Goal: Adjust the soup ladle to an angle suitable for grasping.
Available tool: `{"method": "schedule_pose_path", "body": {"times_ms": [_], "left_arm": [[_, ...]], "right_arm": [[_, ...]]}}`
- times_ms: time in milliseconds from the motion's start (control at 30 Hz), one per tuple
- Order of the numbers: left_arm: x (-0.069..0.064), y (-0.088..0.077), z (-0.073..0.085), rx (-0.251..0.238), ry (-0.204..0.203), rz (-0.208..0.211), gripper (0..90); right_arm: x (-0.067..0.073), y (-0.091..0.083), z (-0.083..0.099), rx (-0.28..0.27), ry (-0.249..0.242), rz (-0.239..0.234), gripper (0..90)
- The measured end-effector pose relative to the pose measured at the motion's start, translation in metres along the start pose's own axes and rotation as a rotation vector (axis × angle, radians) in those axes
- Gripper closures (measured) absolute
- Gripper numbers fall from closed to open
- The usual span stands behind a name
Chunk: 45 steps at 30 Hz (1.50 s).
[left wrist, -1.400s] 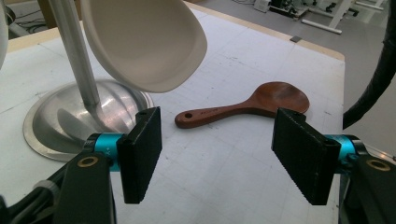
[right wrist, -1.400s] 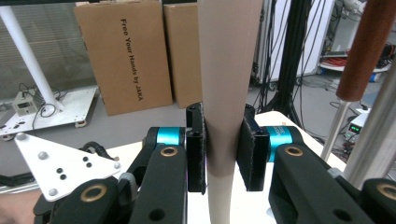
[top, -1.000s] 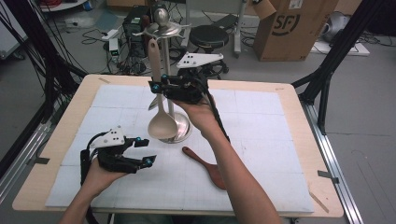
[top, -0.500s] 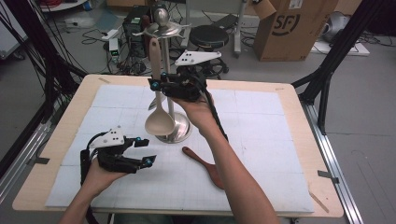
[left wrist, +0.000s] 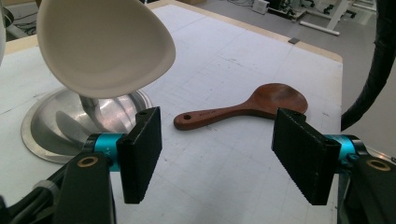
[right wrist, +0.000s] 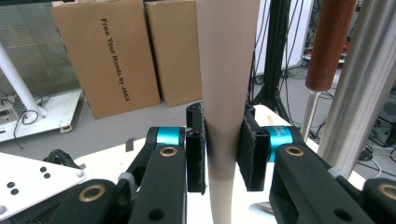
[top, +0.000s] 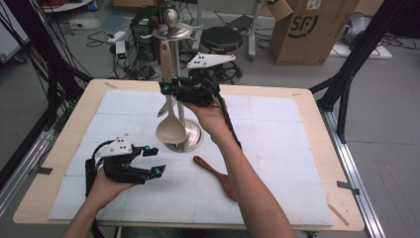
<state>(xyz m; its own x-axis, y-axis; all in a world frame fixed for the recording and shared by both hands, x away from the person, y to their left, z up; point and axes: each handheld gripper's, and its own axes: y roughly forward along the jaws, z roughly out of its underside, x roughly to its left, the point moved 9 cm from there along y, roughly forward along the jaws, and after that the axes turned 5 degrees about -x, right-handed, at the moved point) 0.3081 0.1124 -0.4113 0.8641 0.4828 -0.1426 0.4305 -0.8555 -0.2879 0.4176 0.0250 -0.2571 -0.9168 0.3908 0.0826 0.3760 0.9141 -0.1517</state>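
- Two spoons matter here: the pale spoon hangs against the rack, its bowl just above the rack's base, and the brown spoon lies flat on the mat just right of that base.
- The right gripper is clamped on the pale spoon's handle, midway up the rack's pole.
- To do this step well, I judge the handle's top must settle on a hook under the rack's cap before the pads let go; keep the handle upright and avoid knocking the dark-handled utensil hanging beside it.
- The right forearm reaches forward past the base, hand level, jaws pointing left at the pole.
- The left gripper rests low, left of the base, jaws apart and empty, aimed toward the brown spoon.
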Motion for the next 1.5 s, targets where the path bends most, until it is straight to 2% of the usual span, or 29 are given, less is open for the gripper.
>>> {"method": "schedule_pose_path", "body": {"times_ms": [300, 600, 1000, 1333, 1500], "left_arm": [[0.000, 0.000, 0.000, 0.001, 0.003, 0.000, 33.9], [0.001, 0.000, 0.001, 0.008, 0.006, -0.005, 33.6], [0.005, 0.002, 0.004, 0.023, 0.002, -0.011, 32.6], [0.006, 0.008, 0.009, 0.045, -0.006, -0.013, 30.7], [0.006, 0.010, 0.012, 0.062, -0.013, -0.015, 28.9]], "right_arm": [[-0.001, -0.002, -0.002, -0.011, 0.005, 0.000, 74.4], [-0.002, -0.008, -0.004, -0.013, 0.005, -0.001, 68.3], [-0.008, -0.023, -0.002, -0.025, 0.005, -0.011, 64.0], [-0.014, -0.039, 0.003, -0.016, 0.011, -0.026, 64.0], [-0.015, -0.046, 0.002, -0.012, -0.002, -0.048, 68.7]]}}
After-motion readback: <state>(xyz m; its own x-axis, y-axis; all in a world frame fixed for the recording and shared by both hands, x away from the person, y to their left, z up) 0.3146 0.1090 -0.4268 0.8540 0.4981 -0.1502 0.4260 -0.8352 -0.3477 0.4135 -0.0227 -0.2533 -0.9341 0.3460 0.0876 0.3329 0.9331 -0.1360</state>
